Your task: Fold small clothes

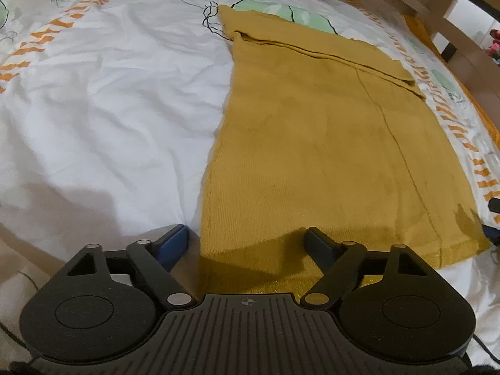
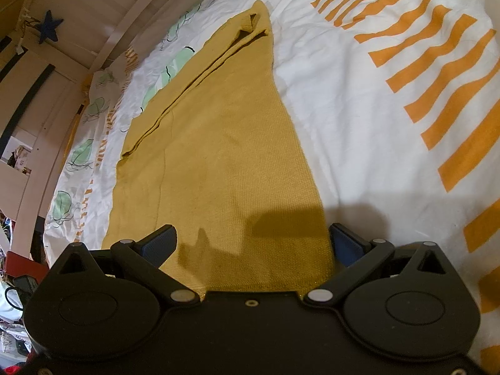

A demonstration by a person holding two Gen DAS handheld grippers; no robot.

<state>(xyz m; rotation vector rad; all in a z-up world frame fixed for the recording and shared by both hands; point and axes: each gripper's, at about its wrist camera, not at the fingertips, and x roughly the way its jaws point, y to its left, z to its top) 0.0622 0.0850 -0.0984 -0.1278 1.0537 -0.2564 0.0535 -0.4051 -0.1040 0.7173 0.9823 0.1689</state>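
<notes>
- Mustard knit garment lies flat on the bed, on a white cover printed with orange bars and green leaf shapes.
- It is already partly folded: it reads as a long, narrow panel, with a doubled strip lying along its far long side in the left wrist view and a seam line running down its length.
- Surface mostly smooth; only faint creases. Edges look fairly straight.
- Left gripper hangs over the near short end, at one corner. Jaws spread wide, one finger over the cover and one over the knit. Cloth lies below the gap; pads not pressing on it, as far as I can see. Holds nothing.
- Right gripper hangs over the same near end at the other corner, jaws spread wide, straddling the garment's side edge. Nothing gripped.
- Judgement: lengthwise folds look done. What is left is probably pinching both near corners and carrying that end over toward the far end, perhaps more than once, to make a compact bundle.
- Only this one garment is in view.
</notes>
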